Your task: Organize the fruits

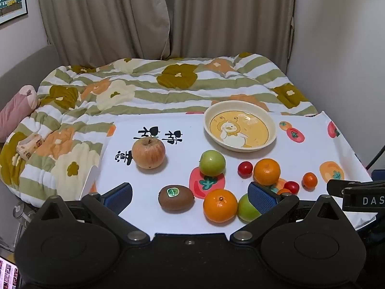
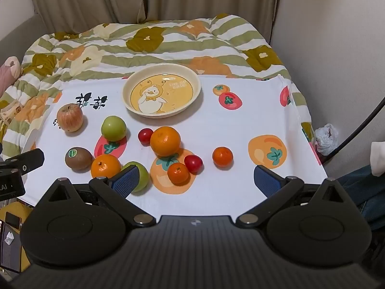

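**Fruit loose, dish bare**

Bedroom, quilted bed behind; on the white counter [image 2: 216, 125] fruit lies scattered before the empty duck dish [image 2: 161, 91]. Left tool [image 1: 190, 196] and right tool [image 2: 197, 180] both gape, holding nothing. The cherry tomatoes [image 2: 145, 136] look small, slick and bruisable; I'd pinch the firm orange [image 2: 165, 141] across its middle.

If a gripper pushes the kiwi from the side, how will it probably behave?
The kiwi is egg-shaped and lies on its side, so it would likely roll or pivot. Its fuzzy skin probably resists slipping. The orange next to it might block rolling that way.
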